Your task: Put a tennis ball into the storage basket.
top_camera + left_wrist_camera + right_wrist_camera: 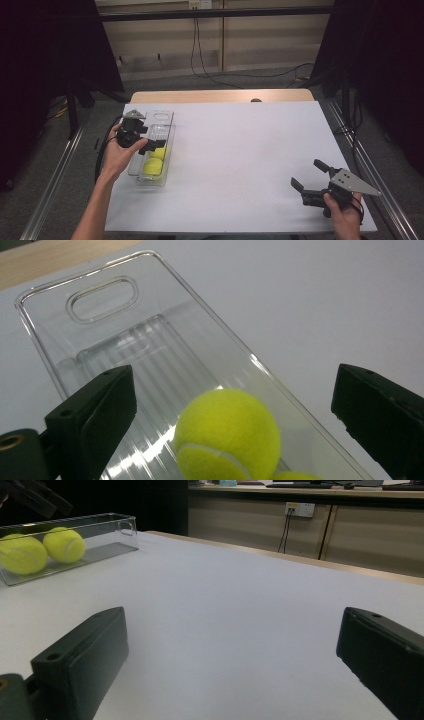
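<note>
In the clear tray [131, 167], two tennis balls [151, 166] lie; both grippers' jaws apart.

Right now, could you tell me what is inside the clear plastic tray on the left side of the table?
Two yellow tennis balls lie in the clear tray; its far half is bare. In the high view the left gripper partly covers one ball.

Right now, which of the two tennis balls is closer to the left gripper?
The ball nearer the tray's middle, right under the open left gripper; the other ball sits at the tray's near end.
</note>
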